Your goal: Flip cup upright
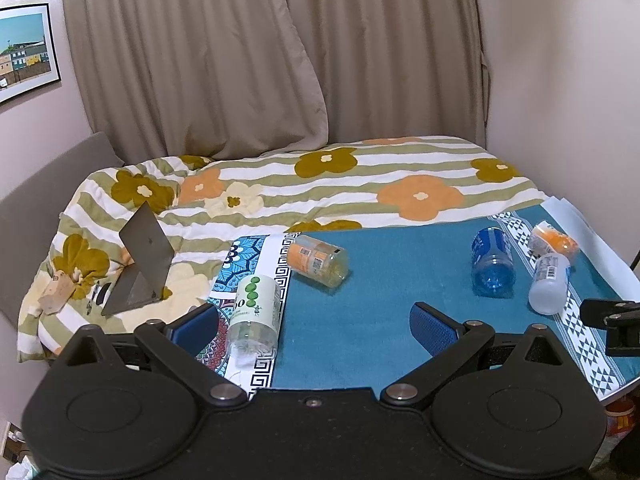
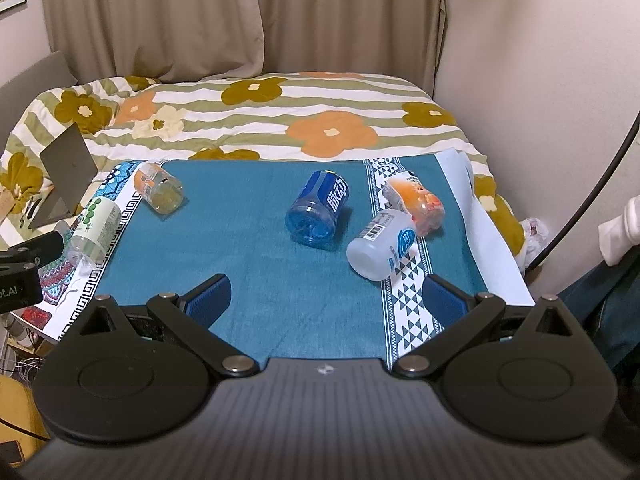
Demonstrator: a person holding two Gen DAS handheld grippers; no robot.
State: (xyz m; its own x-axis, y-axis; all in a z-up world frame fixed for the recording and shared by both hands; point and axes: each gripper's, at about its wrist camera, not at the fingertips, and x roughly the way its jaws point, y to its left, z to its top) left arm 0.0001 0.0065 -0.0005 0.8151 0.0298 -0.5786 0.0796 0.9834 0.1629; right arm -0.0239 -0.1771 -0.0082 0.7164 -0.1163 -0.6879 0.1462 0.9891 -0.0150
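Both tools hang wide apart and empty above the teal cloth-covered table [image 2: 248, 240]: the left gripper [image 1: 314, 330] and the right gripper [image 2: 326, 298]. Five cut plastic bottle-cups lie on their sides. The blue-labelled clear cup [image 2: 318, 210] lies ahead of the right gripper, its long axis running away and slightly rightward, apparently base nearest. The green-dotted white-labelled cup [image 1: 256, 316] lies just beside the left fingers.

teal cloth [image 2: 248, 240], blue cup [image 2: 318, 208], floral-striped quilt [image 2: 280, 120]
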